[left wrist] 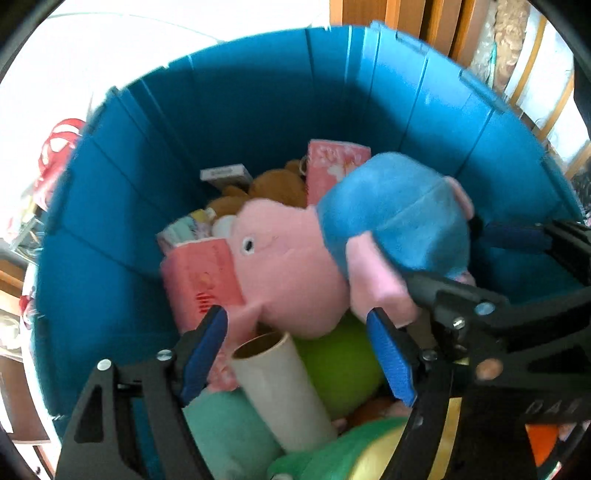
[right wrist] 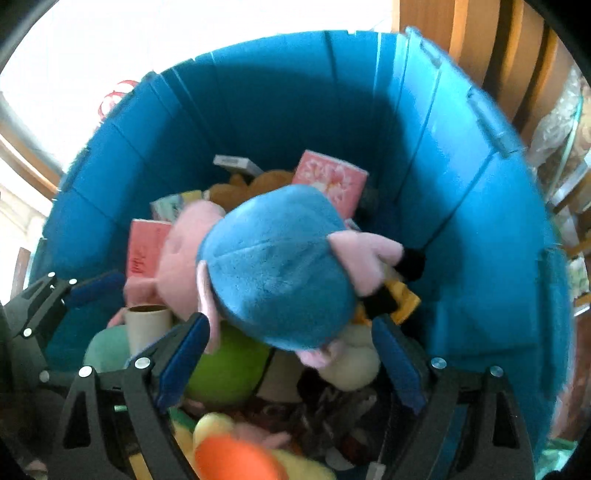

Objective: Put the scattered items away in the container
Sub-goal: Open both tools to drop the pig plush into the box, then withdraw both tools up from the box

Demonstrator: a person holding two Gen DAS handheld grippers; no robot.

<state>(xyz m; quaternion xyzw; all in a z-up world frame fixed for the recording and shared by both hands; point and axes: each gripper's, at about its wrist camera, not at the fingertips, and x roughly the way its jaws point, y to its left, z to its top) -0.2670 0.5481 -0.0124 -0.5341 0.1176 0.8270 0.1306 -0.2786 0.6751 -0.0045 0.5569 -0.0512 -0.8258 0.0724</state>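
A deep blue container (left wrist: 258,110) (right wrist: 277,110) fills both views, piled with toys and boxes. On top lies a pink pig plush in a blue shirt (left wrist: 391,218) (right wrist: 277,273), head to the left. My left gripper (left wrist: 297,317) points down at its head, jaws apart, with the snout and an arm hanging between the fingertips; no pad visibly presses. My right gripper (right wrist: 290,323) stands open around the plush's blue body, its right pad clear of the fabric. In the left wrist view the right gripper's fingers (left wrist: 513,236) flank the plush's legs.
Under the plush lie pink boxes (left wrist: 207,277) (right wrist: 332,181), a cardboard tube (left wrist: 273,373), a green ball (left wrist: 340,369), a brown plush (left wrist: 273,184) and an orange-and-yellow toy (right wrist: 236,458). Wooden furniture (left wrist: 424,22) stands behind the container; a red-ribboned bag (left wrist: 55,147) is outside on the left.
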